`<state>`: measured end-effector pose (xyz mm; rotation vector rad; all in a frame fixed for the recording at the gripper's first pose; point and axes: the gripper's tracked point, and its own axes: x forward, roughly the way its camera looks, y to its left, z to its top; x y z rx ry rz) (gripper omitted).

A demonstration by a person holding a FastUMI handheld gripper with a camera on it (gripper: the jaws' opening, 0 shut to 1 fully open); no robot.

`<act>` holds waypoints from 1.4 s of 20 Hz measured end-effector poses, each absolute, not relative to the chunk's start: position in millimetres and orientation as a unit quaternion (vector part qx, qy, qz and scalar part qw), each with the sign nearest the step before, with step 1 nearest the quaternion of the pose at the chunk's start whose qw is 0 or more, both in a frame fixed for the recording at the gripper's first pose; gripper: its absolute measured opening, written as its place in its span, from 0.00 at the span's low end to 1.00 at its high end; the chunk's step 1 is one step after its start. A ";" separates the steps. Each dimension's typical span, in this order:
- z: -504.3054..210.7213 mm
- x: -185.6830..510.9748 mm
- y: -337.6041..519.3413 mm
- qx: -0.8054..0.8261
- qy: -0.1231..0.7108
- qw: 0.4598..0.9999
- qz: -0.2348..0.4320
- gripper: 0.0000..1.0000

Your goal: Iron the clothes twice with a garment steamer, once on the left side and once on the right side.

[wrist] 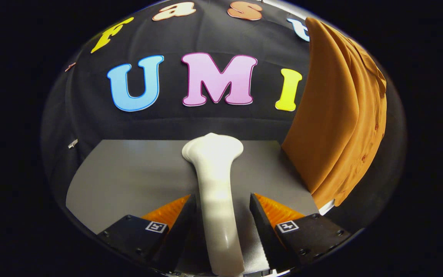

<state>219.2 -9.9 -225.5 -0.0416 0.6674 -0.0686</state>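
A white garment steamer (214, 169) lies on the grey table (129, 177), its handle running back between my fingers and its wider head pointing away toward the booth wall. My gripper (222, 195) straddles the handle and is open. The left finger sits close against the handle, while a strip of table shows between the handle and the right finger. An orange-brown shirt (337, 115) hangs to the right of the steamer, beyond the right finger, with buttons along its far edge and its hem reaching down to about table level.
The black cloth wall stands just behind the table's far edge. Bare grey tabletop stretches to the left of the steamer. A small white object (327, 207) peeks out under the shirt's hem at the table's right edge.
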 end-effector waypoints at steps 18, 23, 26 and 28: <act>-175.2 191.3 -15.1 -0.003 0.255 0.966 -0.041 0.41; -119.6 151.8 -9.3 0.007 0.192 0.981 -0.042 0.41; -100.1 132.4 -3.8 0.024 0.160 0.986 -0.031 0.36; -82.1 121.3 -3.1 0.031 0.133 0.990 -0.031 0.32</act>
